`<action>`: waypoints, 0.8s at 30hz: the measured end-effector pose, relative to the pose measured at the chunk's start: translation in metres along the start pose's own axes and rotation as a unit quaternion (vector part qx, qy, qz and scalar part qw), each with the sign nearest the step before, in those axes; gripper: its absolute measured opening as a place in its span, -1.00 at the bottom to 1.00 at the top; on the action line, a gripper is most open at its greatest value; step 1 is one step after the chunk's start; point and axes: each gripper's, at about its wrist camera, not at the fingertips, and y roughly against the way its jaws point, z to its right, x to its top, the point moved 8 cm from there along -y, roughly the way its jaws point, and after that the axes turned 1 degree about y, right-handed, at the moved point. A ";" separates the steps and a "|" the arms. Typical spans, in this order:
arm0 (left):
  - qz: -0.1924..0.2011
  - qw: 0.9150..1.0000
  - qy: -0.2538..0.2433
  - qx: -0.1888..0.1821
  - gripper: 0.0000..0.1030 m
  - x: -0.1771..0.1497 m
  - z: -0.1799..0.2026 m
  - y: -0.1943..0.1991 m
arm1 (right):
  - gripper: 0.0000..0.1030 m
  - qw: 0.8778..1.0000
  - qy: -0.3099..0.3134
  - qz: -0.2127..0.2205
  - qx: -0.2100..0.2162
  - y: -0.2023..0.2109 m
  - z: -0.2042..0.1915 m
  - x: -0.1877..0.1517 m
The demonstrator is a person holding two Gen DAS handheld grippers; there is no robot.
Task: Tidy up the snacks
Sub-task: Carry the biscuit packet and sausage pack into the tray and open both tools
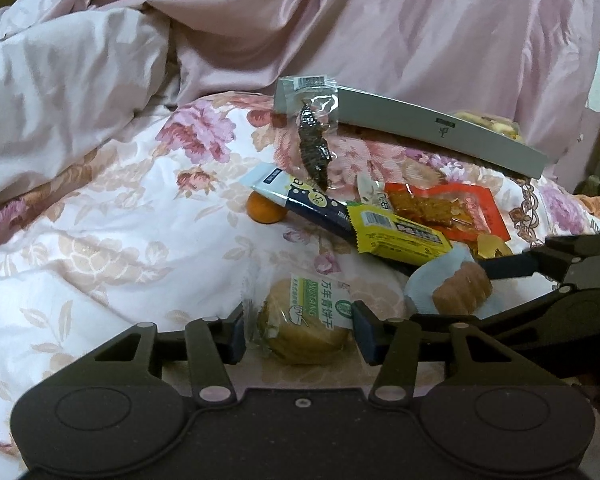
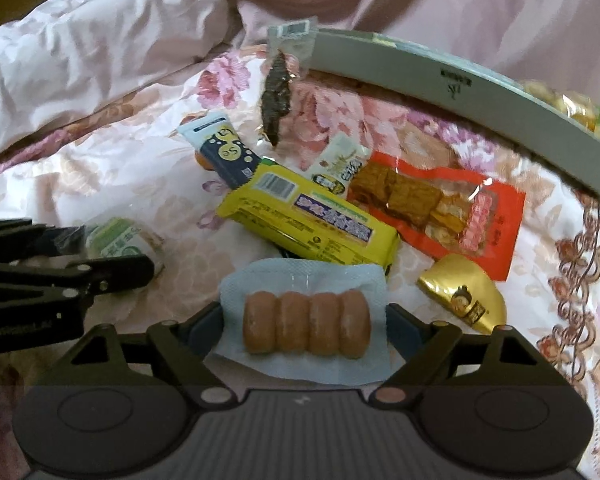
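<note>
Snack packets lie in a heap on a floral bedspread. My left gripper is shut on a round biscuit pack with a green label; the pack also shows in the right wrist view. My right gripper is shut on a light-blue pack of small brown cakes, which also shows in the left wrist view. Beyond lie a yellow bar, a red tofu pack, a gold wrapper, a dark-blue packet and a clear pack of dark dried food.
A grey box stands at the back right with snacks inside; the clear pack leans on its corner. An orange sits under the dark-blue packet. A pink quilt is bunched behind. The two grippers are close together.
</note>
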 end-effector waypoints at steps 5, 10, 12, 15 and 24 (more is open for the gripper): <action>0.006 1.000 -0.006 0.002 0.04 0.000 0.001 0.001 | 0.71 0.998 0.051 0.017 -0.024 0.004 -0.008 0.003; 0.013 1.000 -0.008 0.003 0.03 0.001 0.001 0.002 | 0.71 0.991 0.107 0.035 -0.067 0.010 -0.014 0.005; 0.018 1.000 -0.009 0.003 0.03 0.002 0.002 0.003 | 0.71 0.986 0.133 0.045 -0.086 0.012 -0.017 0.006; 0.027 1.000 -0.007 0.003 0.03 0.004 0.002 0.005 | 0.71 0.982 0.152 0.057 -0.099 0.014 -0.020 0.008; 0.059 0.998 0.023 -0.008 0.03 0.015 0.002 0.011 | 0.71 0.974 0.154 0.104 -0.128 0.027 -0.014 0.021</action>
